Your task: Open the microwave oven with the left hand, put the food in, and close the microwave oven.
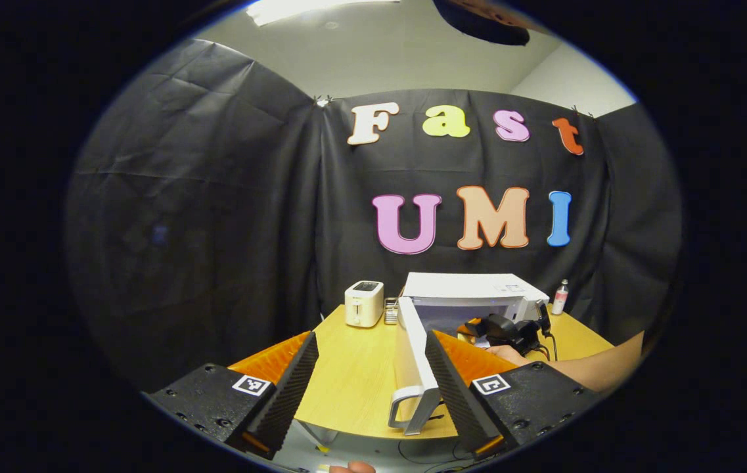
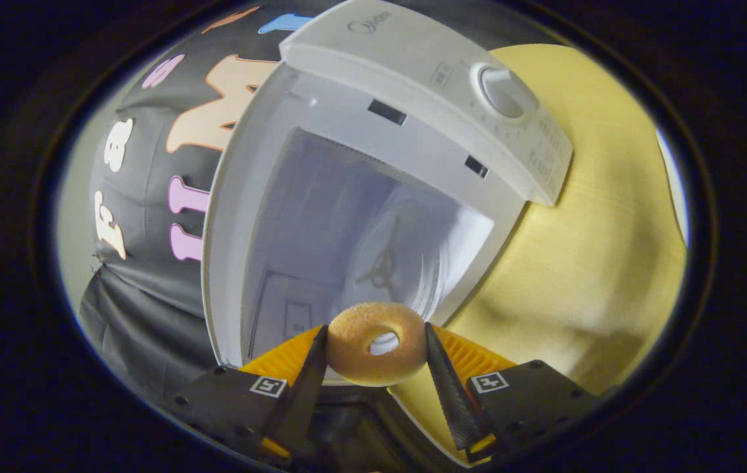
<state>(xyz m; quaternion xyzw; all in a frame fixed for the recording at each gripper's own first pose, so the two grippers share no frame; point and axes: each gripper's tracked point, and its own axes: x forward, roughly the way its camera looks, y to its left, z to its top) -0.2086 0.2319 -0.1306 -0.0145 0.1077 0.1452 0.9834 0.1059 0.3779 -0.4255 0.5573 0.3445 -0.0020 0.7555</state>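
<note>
The white microwave [image 1: 472, 292] stands at the back of the yellow table [image 1: 353, 368], its door [image 1: 412, 368] swung open toward me with the handle [image 1: 406, 410] nearest. My left gripper [image 1: 370, 374] is open, back from the door, nothing between its fingers. Farther off in the left gripper view, the right gripper [image 1: 508, 332] and the arm holding it reach in front of the oven's opening. In the right gripper view, my right gripper [image 2: 376, 358] is shut on a sugared doughnut [image 2: 376, 341], held before the open cavity [image 2: 353, 230] with its glass turntable [image 2: 406, 263].
A white toaster [image 1: 364, 303] and a small metal rack [image 1: 391, 310] stand left of the microwave. A small bottle [image 1: 560, 297] stands to its right. The control knob [image 2: 504, 89] sits on the microwave's panel. Bare tabletop [image 2: 583, 249] lies beside the oven.
</note>
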